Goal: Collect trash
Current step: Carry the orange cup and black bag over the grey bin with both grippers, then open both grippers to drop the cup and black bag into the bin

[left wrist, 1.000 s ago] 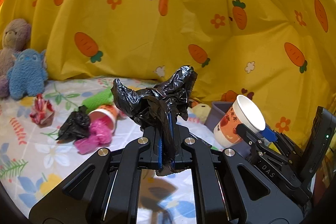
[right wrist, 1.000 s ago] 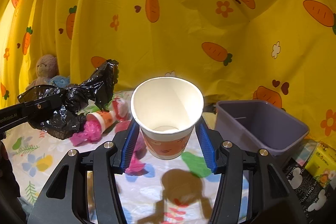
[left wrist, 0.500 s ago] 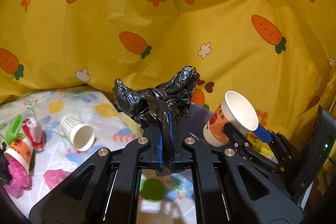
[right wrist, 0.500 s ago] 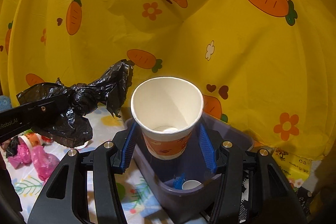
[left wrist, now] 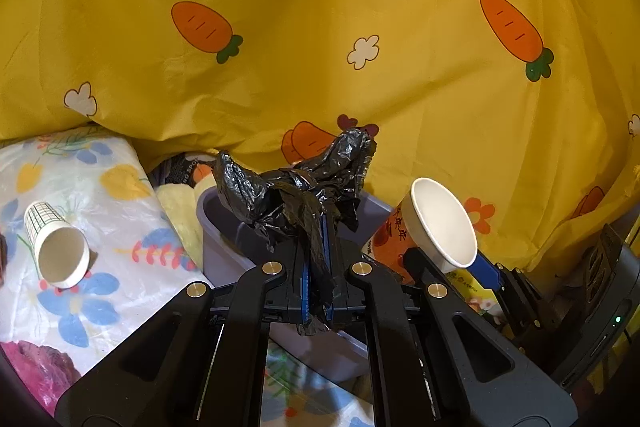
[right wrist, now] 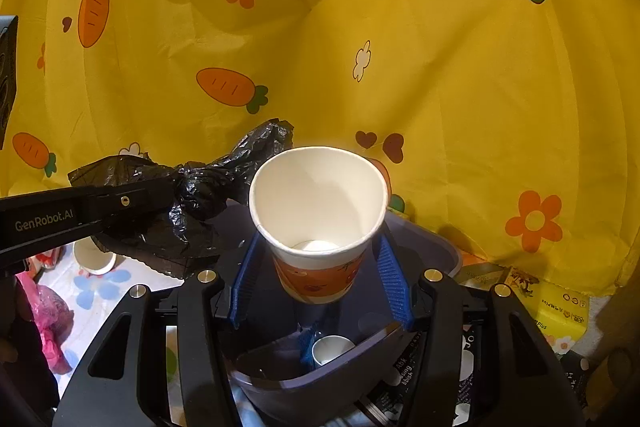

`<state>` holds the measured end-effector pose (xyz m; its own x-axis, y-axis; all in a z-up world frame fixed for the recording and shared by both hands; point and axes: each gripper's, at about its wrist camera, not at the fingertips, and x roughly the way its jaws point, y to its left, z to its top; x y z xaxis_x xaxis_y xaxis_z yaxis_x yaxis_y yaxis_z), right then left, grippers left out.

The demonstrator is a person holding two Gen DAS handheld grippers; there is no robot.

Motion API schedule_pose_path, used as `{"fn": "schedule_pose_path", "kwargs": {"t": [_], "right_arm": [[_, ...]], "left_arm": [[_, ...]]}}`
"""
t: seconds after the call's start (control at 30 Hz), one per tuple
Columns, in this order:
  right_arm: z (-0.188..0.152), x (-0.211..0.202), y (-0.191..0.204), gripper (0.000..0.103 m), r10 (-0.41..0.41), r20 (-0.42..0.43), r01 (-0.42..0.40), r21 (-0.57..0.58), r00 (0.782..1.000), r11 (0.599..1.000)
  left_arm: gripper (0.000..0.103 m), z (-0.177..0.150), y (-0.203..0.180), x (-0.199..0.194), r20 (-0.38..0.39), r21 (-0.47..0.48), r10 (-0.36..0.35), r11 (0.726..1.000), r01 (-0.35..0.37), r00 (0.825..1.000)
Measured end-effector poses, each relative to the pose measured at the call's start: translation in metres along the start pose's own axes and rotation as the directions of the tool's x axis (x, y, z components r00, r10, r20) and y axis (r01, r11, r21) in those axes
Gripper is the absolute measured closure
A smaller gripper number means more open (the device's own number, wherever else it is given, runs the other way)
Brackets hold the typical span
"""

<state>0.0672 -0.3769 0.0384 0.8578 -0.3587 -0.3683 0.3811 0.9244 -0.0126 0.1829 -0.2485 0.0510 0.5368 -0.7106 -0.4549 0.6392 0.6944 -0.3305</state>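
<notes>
Black plastic bag [left wrist: 304, 199]: crumpled, pinched between the nearly closed blue pads of the left tongs [left wrist: 316, 283], loose ends sticking up and forward; held above the near left part of the grey bin [left wrist: 218, 243].

Paper cup [right wrist: 318, 215]: white inside, orange print outside, upright, mouth open upward; clamped by its lower wall between the half-spread pads of the right tongs [right wrist: 318, 279]; held over the bin, right of the bag, apart from it.

Grey bin: open-topped, rim rounded at the corners; inside, on the bottom, a small white cup [right wrist: 332, 347] lying beside a blue scrap [right wrist: 306, 347]. Room left inside around both.

Checked paper cup [left wrist: 54, 247]: on its side left of the bin, mouth toward the camera, resting on the flowered sheet [left wrist: 116, 211] over the worktop; clear space between cup and bin wall.

Pink bag [right wrist: 48, 319]: crumpled, farther left of the bin on the same sheet.

Yellow carrot-print cloth [left wrist: 320, 47]: hanging close behind the bin, folds reaching down to its far rim.

Printed packets [right wrist: 560, 311]: right of the bin, yellow and black, close against its wall.
</notes>
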Motion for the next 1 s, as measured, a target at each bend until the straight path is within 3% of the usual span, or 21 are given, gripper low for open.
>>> {"fn": "schedule_pose_path", "kwargs": {"t": [1.0], "right_arm": [[-0.010, 0.017, -0.006, 0.048, -0.003, -0.065, 0.002, -0.007, 0.998, 1.000]], "left_arm": [[0.098, -0.010, 0.008, 0.037, -0.101, -0.061, -0.071, 0.996, 0.065, 0.992]]}}
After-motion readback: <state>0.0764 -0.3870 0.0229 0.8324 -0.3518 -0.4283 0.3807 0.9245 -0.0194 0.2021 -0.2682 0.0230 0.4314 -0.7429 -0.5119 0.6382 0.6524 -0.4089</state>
